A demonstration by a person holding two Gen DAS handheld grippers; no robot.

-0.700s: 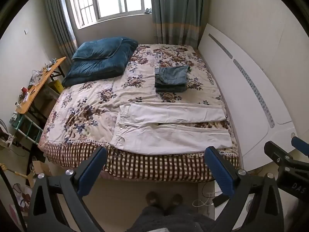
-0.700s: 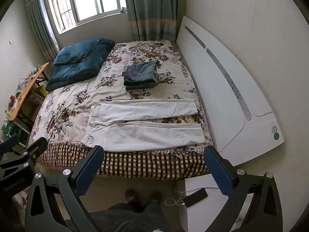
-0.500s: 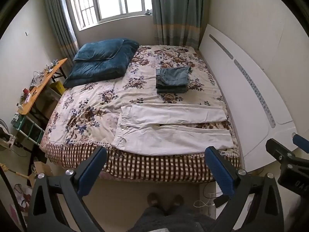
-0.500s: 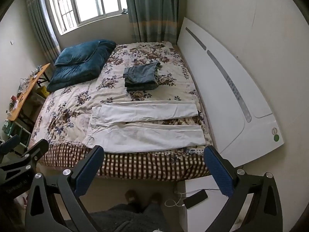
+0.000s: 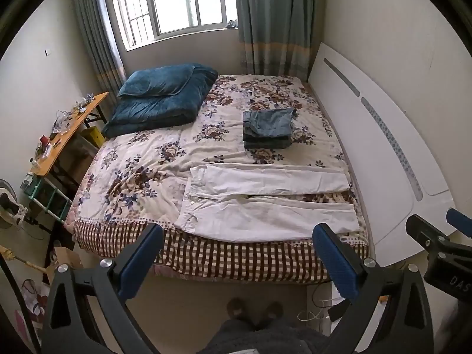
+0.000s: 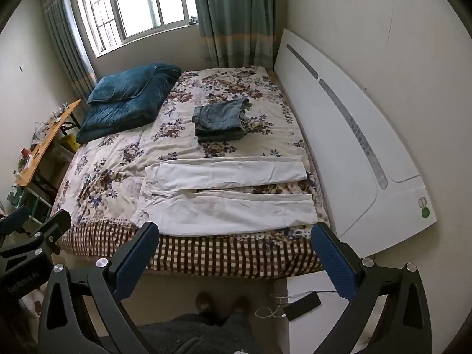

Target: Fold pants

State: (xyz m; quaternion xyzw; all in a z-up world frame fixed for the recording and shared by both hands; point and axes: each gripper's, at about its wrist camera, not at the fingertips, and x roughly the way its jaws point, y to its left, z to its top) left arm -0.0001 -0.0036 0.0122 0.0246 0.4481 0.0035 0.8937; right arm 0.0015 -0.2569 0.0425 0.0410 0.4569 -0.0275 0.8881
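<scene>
Here, I hold both grippers tilted down toward the floral-quilted bed (image 5: 141, 177), jaws spread wide and empty. The white cotton pants (image 5: 265, 200) lie flat beyond the left gripper (image 5: 236, 253), well apart, legs spread, probably laid out for folding. The right gripper (image 6: 233, 250) hovers alongside; folded blue jeans (image 6: 219, 121) sit farther off.

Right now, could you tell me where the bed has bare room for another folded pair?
Free: the floral quilt between the folded dark-blue duvet, the spread white pants and the left edge. A narrower strip lies between the folded jeans stack and the white headboard. The near edge is crowded: the pants cover it.
</scene>
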